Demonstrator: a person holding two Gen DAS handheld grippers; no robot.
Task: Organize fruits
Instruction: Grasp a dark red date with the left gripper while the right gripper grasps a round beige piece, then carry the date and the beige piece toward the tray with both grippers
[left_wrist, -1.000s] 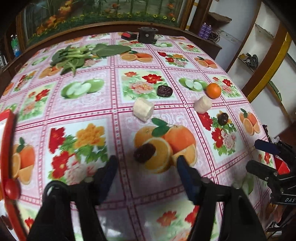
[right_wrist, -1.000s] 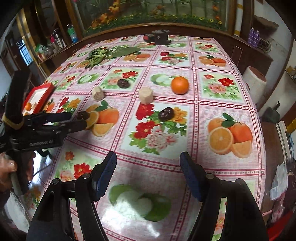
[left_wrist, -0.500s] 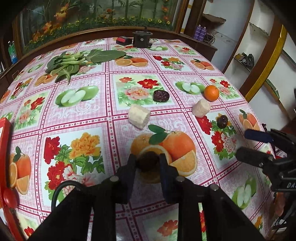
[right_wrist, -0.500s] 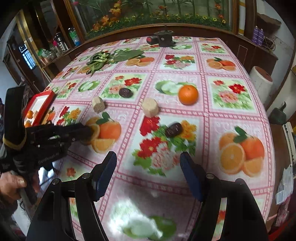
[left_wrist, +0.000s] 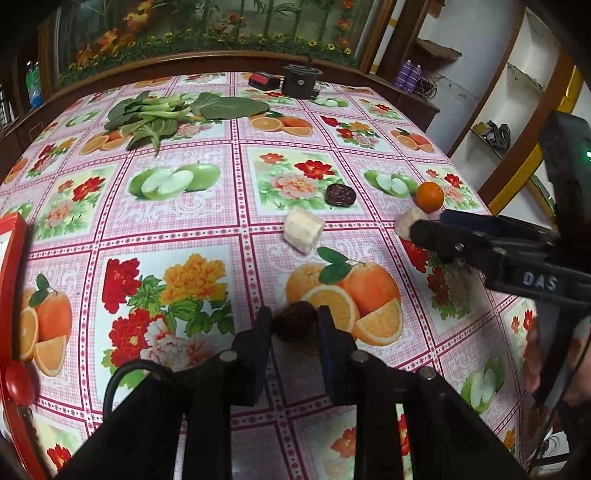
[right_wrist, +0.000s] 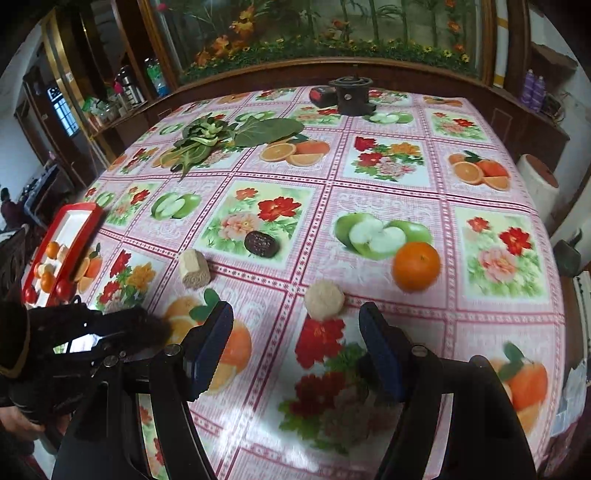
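Note:
My left gripper (left_wrist: 293, 326) is shut on a dark brown dried fruit (left_wrist: 295, 321), low over the printed tablecloth. Seen from the right wrist, it (right_wrist: 147, 328) is the black tool at the left. My right gripper (right_wrist: 295, 332) stands open, and a round pale chunk (right_wrist: 324, 299) lies on the cloth just beyond its fingertips. Farther off are an orange (right_wrist: 416, 265), another dark dried fruit (right_wrist: 261, 243) and a second pale chunk (right_wrist: 194, 273). The left wrist view shows the right gripper (left_wrist: 432, 223) reaching in from the right, partly hiding the round chunk (left_wrist: 406, 221).
A red tray (right_wrist: 85, 212) holding oranges and small red fruits sits at the left table edge. Leafy greens (right_wrist: 207, 140) and a black device (right_wrist: 349, 96) lie at the far side. The table edge drops off at the right, near a white cylinder (right_wrist: 535, 181).
My left gripper went from open to shut on the dark dried fruit. The right gripper moved forward across the table, up to the round pale chunk, jaws unchanged.

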